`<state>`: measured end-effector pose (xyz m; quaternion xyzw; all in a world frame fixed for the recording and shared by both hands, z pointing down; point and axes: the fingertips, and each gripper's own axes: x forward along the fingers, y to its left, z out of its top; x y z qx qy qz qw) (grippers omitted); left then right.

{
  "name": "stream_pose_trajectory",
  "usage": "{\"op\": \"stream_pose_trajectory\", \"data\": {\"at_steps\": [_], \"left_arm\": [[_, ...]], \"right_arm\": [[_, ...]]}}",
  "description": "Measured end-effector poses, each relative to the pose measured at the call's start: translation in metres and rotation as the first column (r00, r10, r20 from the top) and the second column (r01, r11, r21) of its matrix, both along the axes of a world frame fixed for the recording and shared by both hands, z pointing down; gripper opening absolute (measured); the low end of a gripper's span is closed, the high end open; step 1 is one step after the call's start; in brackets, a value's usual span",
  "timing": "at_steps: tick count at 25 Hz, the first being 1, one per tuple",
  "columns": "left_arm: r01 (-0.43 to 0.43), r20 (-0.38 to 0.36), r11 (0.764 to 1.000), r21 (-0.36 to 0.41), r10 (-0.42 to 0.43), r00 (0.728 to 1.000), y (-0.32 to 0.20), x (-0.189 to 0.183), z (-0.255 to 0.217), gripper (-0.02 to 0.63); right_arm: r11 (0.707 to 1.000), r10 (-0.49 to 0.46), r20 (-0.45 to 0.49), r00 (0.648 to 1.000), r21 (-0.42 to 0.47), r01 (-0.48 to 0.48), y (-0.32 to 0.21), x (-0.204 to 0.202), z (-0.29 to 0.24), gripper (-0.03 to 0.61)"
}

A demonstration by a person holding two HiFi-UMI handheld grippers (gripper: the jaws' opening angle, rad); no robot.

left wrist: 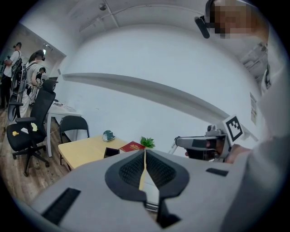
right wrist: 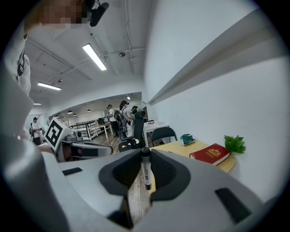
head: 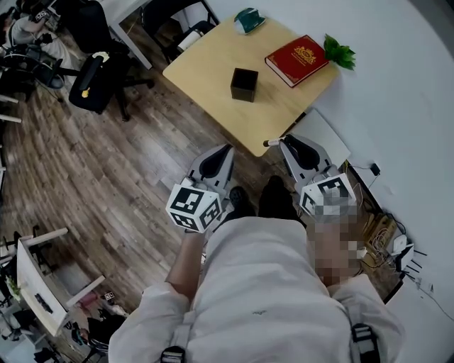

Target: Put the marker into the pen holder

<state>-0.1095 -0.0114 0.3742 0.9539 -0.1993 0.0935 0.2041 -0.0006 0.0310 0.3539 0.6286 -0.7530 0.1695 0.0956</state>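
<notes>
A black cube-shaped pen holder (head: 243, 84) stands open-topped in the middle of the light wooden table (head: 206, 67). My right gripper (head: 285, 144) hovers just off the table's near corner, shut on a black marker (head: 272, 142) whose tip pokes out to the left. In the right gripper view the marker (right wrist: 146, 168) stands upright between the pads. My left gripper (head: 224, 152) hangs over the floor short of the table, shut on nothing. In the left gripper view the pen holder (left wrist: 111, 152) shows beyond the closed jaws.
A red book (head: 296, 59), a small green plant (head: 339, 52) and a teal object (head: 248, 20) lie on the table's far side. A white wall runs along the right. Black office chairs (head: 96, 78) stand on the wood floor at left; people stand far off.
</notes>
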Motion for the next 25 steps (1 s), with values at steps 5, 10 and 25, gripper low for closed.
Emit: {"op": "stream_pose_trajectory", "data": {"at_steps": [5,10,25], "left_arm": [[0.013,0.002,1.0,-0.02,-0.013,1.0,-0.009,0.006,0.005,0.015],[0.048,0.009,0.999,-0.019,-0.048,0.999,-0.031,0.017,0.007,0.015],[0.209,0.03,0.978,0.009,-0.209,0.978,-0.102,0.066,-0.002,0.015]], "right_arm": [[1.0,-0.009,0.02,1.0,-0.005,0.009,-0.013,0.01,0.008,0.066],[1.0,-0.025,0.03,0.999,0.007,0.025,-0.043,0.027,0.008,0.066],[0.978,-0.207,0.026,0.978,0.027,0.207,-0.148,0.077,0.005,0.066]]}}
